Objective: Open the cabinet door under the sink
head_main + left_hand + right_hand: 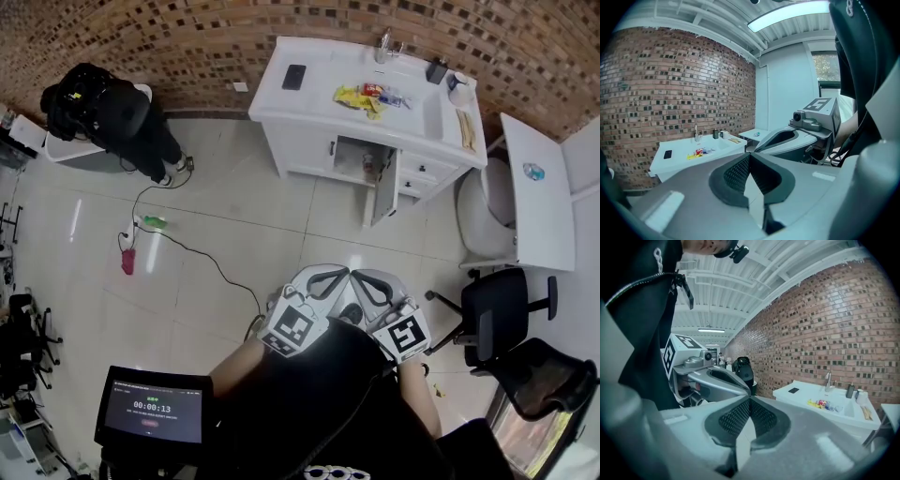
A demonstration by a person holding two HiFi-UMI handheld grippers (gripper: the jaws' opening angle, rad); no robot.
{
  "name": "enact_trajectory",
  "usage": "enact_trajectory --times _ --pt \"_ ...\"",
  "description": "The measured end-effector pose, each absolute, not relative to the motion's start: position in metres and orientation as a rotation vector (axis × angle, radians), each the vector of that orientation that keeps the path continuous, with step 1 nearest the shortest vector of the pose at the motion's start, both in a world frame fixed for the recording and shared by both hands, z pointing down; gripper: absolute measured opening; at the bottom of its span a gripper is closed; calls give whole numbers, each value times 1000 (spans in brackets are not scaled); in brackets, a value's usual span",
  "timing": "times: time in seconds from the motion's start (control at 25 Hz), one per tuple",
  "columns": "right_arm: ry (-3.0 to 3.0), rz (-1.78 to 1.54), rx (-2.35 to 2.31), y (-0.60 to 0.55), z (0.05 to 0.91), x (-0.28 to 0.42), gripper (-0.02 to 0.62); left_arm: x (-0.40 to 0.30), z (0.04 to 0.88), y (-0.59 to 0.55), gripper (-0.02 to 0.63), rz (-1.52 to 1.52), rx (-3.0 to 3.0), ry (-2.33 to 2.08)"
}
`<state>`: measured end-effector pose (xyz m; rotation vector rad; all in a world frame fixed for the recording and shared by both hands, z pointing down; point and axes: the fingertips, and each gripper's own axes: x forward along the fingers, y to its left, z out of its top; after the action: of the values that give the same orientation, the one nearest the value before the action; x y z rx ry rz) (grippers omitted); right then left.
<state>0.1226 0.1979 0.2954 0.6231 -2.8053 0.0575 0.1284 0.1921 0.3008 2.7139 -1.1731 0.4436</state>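
Brick wall (pixel 187 37), tiled floor (pixel 253 234); white sink worktop (pixel 319 94), cabinet door (pixel 384 190) ajar; left gripper (pixel 331 271), right gripper (pixel 368 275): jaws together, empty.

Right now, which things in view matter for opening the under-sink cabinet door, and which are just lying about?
Job:
- cabinet door, already standing open
- sink cabinet
- left tool and right tool, both shut, empty, held near the body

Lying about:
- phone and yellow wrappers on the countertop
- green item and cable on the floor
- office chair
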Motion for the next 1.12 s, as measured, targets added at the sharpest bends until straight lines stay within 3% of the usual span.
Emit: enact_trajectory --times 1.12 --pt "-2777 106 688 205 308 130 -11 135 305 204 17 453 2734 -1120"
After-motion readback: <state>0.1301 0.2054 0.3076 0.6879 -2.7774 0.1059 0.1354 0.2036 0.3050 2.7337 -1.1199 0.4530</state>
